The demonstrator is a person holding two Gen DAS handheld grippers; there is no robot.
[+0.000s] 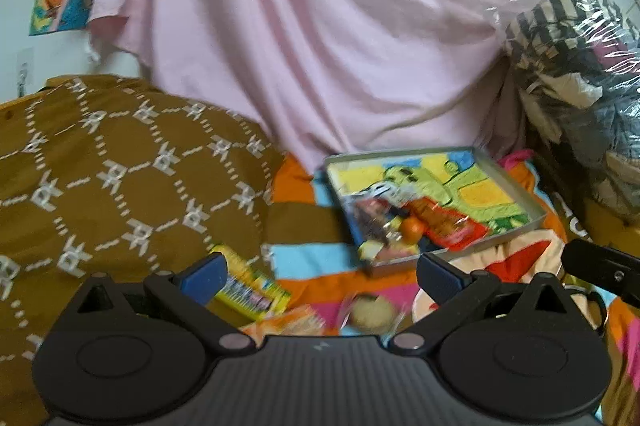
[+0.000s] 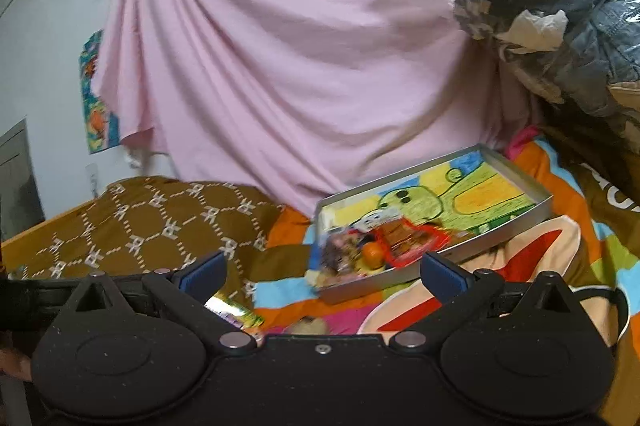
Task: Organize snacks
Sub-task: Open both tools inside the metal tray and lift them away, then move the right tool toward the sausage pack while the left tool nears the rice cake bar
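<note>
A shallow metal tray (image 1: 512,181) with a cartoon-printed floor lies on the colourful blanket, holding several snack packets (image 1: 440,222) and a small orange (image 1: 412,229) at its near-left corner. It also shows in the right wrist view (image 2: 516,165), with the orange (image 2: 373,251) inside. On the blanket in front lie a yellow packet (image 1: 252,286), an orange packet (image 1: 292,320) and a wrapped round biscuit (image 1: 370,312). My left gripper (image 1: 320,274) is open and empty above these loose snacks. My right gripper (image 2: 322,272) is open and empty, just short of the tray.
A brown patterned cushion (image 1: 120,177) lies at the left. A pink sheet (image 1: 304,33) hangs behind. A clear plastic bag of clothes (image 1: 580,85) is piled at the right. The other gripper's dark body (image 1: 600,268) shows at the right edge.
</note>
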